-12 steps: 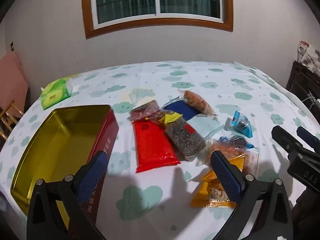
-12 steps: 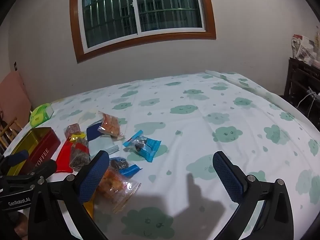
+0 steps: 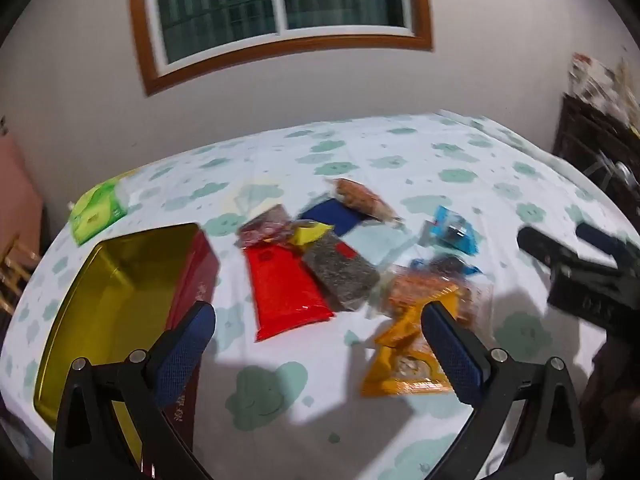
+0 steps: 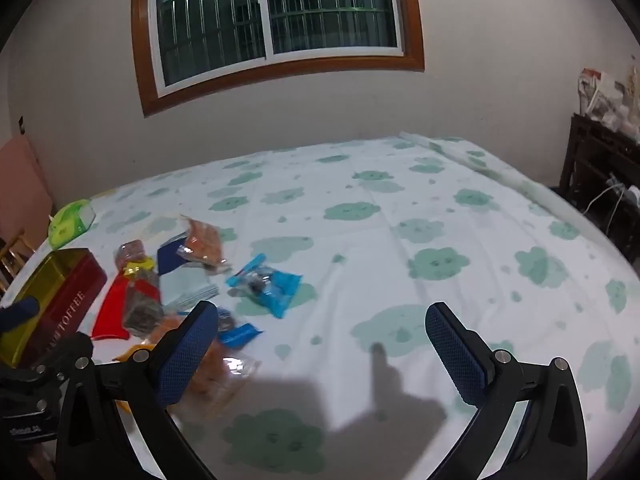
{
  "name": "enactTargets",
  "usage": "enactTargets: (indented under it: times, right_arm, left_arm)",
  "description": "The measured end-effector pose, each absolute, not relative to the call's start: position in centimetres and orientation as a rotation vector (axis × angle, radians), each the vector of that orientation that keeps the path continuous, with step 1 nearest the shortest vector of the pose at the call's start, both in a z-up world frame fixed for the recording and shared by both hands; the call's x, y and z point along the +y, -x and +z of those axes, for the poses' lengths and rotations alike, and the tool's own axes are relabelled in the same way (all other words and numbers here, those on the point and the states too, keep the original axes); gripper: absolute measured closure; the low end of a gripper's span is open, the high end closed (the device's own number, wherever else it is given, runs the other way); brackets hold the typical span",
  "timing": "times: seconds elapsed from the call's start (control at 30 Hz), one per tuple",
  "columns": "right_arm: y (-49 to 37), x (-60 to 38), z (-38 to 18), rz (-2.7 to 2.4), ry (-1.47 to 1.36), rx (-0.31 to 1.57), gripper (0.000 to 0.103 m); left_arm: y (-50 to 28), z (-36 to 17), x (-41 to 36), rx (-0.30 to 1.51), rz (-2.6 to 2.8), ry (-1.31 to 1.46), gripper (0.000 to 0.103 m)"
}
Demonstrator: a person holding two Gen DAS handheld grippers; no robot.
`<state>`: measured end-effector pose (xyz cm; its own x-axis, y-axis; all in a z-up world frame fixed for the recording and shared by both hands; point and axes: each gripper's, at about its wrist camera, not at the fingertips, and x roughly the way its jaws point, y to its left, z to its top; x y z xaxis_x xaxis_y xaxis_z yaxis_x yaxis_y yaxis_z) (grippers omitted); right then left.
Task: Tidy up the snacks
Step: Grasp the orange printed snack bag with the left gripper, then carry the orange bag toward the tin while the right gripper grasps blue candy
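Fingers [image 3: 188, 344] of the left gripper [image 3: 316, 356] stand spread wide w/ nothing between them, hovering over the near edge of the bed; same for the right gripper [image 4: 320, 354], pads far apart, empty, aimed a bit down at bare sheet

Snacks lie loose in a cluster mid-left on the bed: red flat packet [image 3: 286, 292], dark speckled packet [image 3: 340, 276] partly over it, small yellow wrapper [image 3: 310, 234], pinkish packet [image 3: 262, 226], navy packet [image 3: 330, 216] w/ an orange-filled clear bag [image 3: 362, 198] leaning across it, pale blue-white flat pack [image 3: 372, 242]. Blue candy wrapper [image 4: 266, 280] sits a little apart to the right; a 2nd smaller blue one [image 4: 236, 330] is near the right gripper's left finger. Nearest the left gripper: orange-yellow pouch [image 3: 404, 356] & a clear bag of orange pieces [image 4: 212, 376] touching it

Red toffee tin [image 3: 116, 292], lid off, gold inside, sits just left of the cluster & looks empty as far as its inside shows. So my read: task barely begun, nothing packed yet, all packets left to go in, prob. the tin is the target

Green tissue pack [image 3: 96, 212] lies beyond the tin near the far left edge

Surface = bed sheet [image 4: 400, 240], white w/ green cloud faces, soft, mostly bare on the right. Room: plain wall, wood-framed barred window [image 4: 276, 12], dark outside; dark wooden cabinet [image 4: 600, 172] at right w/ clutter on top, cables beside it. Left view is motion-blurred, so small print on packets unreadable
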<state>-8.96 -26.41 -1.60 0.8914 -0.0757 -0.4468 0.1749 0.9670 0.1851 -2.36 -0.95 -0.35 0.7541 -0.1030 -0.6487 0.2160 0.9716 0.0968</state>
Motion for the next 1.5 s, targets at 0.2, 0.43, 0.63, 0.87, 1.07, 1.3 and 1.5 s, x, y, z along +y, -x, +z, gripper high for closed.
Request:
enactTargets:
  times: [0.2,0.43,0.63,0.87,1.07,1.3,1.5]
  right_arm:
    - [8.0,-27.4,-2.3,-0.143,-0.261,0.477,0.000]
    - [8.2,-27.2,-2.3,-0.125,-0.264,0.450,0.000]
    - [8.3,-27.6,-2.3,-0.118,-0.284,0.444,0.000]
    - [8.1,-27.5,-2.3,-0.139,-0.278,0.460,0.000]
    - [7.6,-27.5,-2.5,-0.161,-0.270,0.488,0.000]
    - [7.2,-27.5,-2.8,-0.168,-0.271,0.509,0.000]
    - [7.2,-27.6,-2.8,-0.170,-0.272,0.506,0.000]
  left_arm:
    - [1.4,-0.4,-2.6,0.771,-0.237,-0.205,0.001]
    - [0.9,-1.7,-3.5,0.834,-0.286,-0.199,0.012]
    - [-0.2,-2.3,-4.4,0.886,-0.306,-0.196,0.017]
    - [-0.4,-3.3,-6.4,0.907,-0.326,-0.282,0.034]
    - [-0.5,-4.2,-6.2,0.935,-0.363,-0.257,0.055]
    - [0.8,-3.4,-6.0,0.894,-0.377,-0.253,0.067]
    - [2.5,-1.2,-4.6,0.870,-0.376,-0.195,0.067]
